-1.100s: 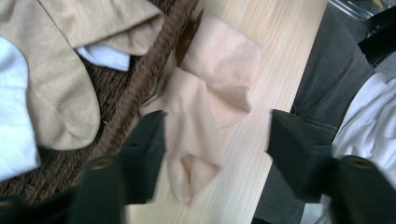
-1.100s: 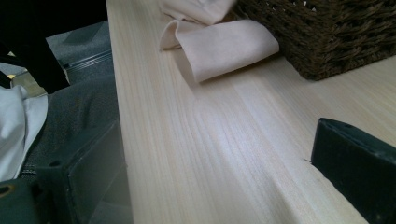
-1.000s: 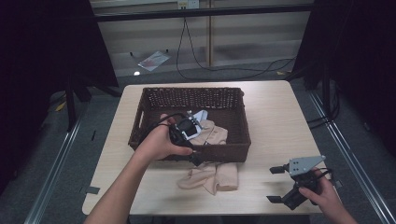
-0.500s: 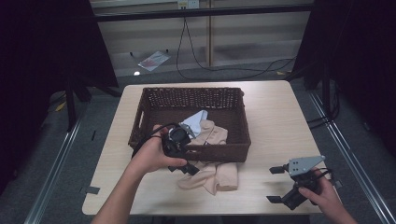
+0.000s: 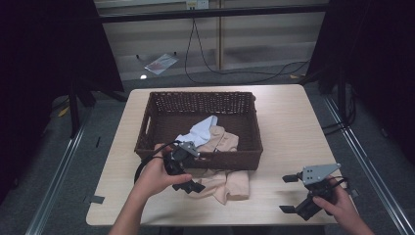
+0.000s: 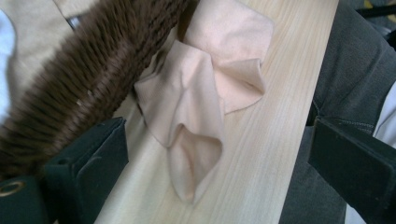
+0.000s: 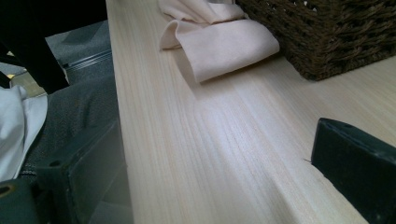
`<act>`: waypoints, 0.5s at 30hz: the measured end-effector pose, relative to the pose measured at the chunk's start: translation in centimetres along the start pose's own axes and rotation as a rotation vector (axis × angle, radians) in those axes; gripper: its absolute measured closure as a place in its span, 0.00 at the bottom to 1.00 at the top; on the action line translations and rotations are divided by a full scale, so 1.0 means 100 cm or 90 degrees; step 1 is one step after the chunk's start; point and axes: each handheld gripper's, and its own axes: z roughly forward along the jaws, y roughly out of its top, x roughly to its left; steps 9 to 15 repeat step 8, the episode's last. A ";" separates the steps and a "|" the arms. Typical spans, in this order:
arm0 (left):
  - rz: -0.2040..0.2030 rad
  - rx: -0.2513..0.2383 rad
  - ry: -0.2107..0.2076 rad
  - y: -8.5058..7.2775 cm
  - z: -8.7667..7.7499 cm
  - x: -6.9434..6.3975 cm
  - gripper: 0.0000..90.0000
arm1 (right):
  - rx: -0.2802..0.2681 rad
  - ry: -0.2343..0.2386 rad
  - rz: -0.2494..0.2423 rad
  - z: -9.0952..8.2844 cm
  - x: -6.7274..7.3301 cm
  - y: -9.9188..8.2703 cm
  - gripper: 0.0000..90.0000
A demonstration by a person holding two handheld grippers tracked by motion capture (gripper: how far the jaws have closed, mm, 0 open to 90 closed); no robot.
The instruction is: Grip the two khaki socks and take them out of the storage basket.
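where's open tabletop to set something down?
Bare wood right of the basket, between it and the table's right edge; also the near strip between the beige cloth and the right claw. Crowded at the basket's near wall, where the left claw meets the cloth.

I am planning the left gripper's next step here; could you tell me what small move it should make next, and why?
Probably lower the left gripper and close on the beige cloth. Its jaws stand open above the part of that cloth lying on the table, while the rest drapes over the wicker basket rim.
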 end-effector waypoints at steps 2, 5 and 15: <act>0.019 0.023 0.005 -0.003 0.002 0.000 0.05 | 0.002 -0.006 -0.001 -0.001 0.000 0.000 0.02; 0.016 0.001 -0.011 -0.006 0.005 0.000 0.05 | 0.000 -0.004 -0.002 -0.001 0.000 0.000 0.02; 0.015 -0.007 -0.007 -0.007 0.011 -0.001 0.05 | 0.001 -0.004 -0.003 -0.001 0.000 0.000 0.02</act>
